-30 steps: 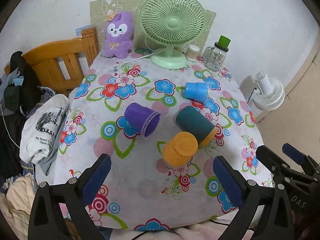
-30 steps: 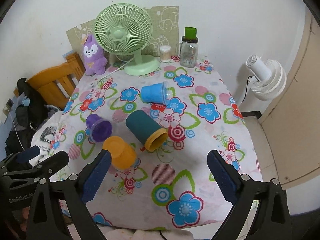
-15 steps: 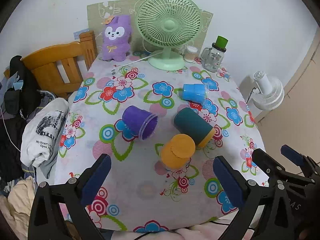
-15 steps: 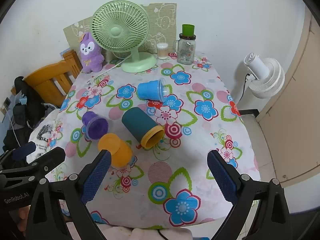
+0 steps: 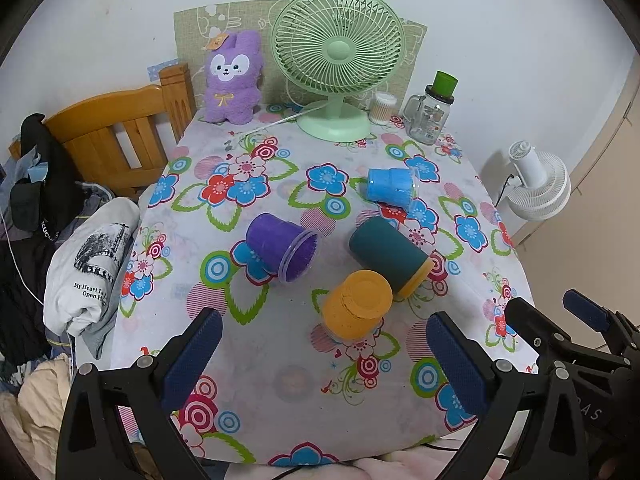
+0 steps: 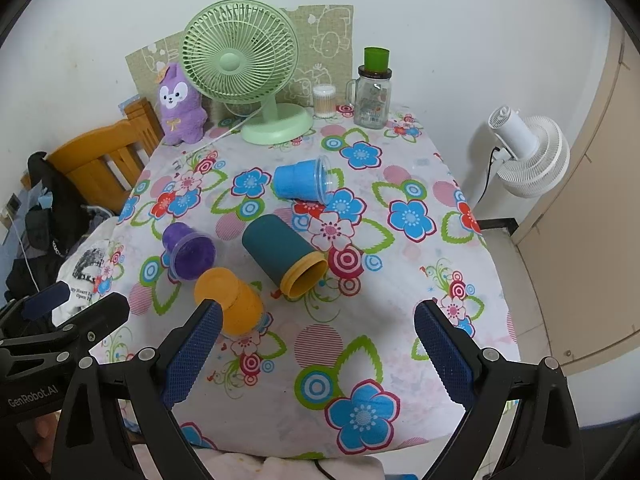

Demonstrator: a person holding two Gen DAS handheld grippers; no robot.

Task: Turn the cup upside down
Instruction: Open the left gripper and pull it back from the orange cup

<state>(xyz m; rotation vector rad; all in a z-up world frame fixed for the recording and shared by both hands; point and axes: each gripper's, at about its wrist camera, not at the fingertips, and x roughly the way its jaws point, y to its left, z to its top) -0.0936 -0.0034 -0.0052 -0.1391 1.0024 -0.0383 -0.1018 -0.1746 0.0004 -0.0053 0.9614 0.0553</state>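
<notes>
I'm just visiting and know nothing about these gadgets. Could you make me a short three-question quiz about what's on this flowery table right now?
1. True or false: the teal cup with the yellow rim stands upright.
2. How many cups lie on their sides on the tablecloth?
3. Which cup lies nearest the green desk fan: A) purple cup, B) blue cup, C) orange cup?

Key:
1. False; it lies on its side.
2. Four.
3. B.

The left gripper and the right gripper are both open and hold nothing.
</notes>
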